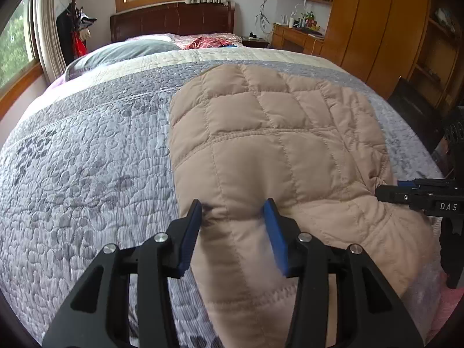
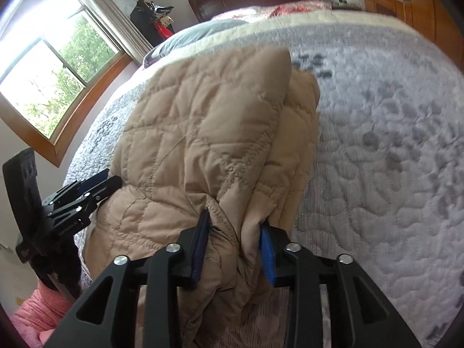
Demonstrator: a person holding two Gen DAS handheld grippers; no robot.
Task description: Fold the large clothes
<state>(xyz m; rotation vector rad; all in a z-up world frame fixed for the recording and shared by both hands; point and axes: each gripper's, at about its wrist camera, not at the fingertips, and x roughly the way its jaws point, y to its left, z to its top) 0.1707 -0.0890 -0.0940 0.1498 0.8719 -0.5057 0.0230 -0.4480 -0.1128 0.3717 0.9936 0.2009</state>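
Both grippers grip the near edge of a tan quilted jacket on the bed.

The left gripper [image 1: 235, 211] has its blue pads partly closed on a bulge of the quilted jacket [image 1: 275, 133]; the right gripper [image 2: 235, 226] pinches a bunched fold alike. The jacket lies folded on the grey quilted bedspread [image 1: 87, 159], a grey pillow [image 1: 124, 50] and dark headboard [image 1: 174, 20] beyond.

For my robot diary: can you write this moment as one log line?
step: folding | left tool: gripping beige quilted coat | right tool: gripping same coat | surface: grey quilted bedspread
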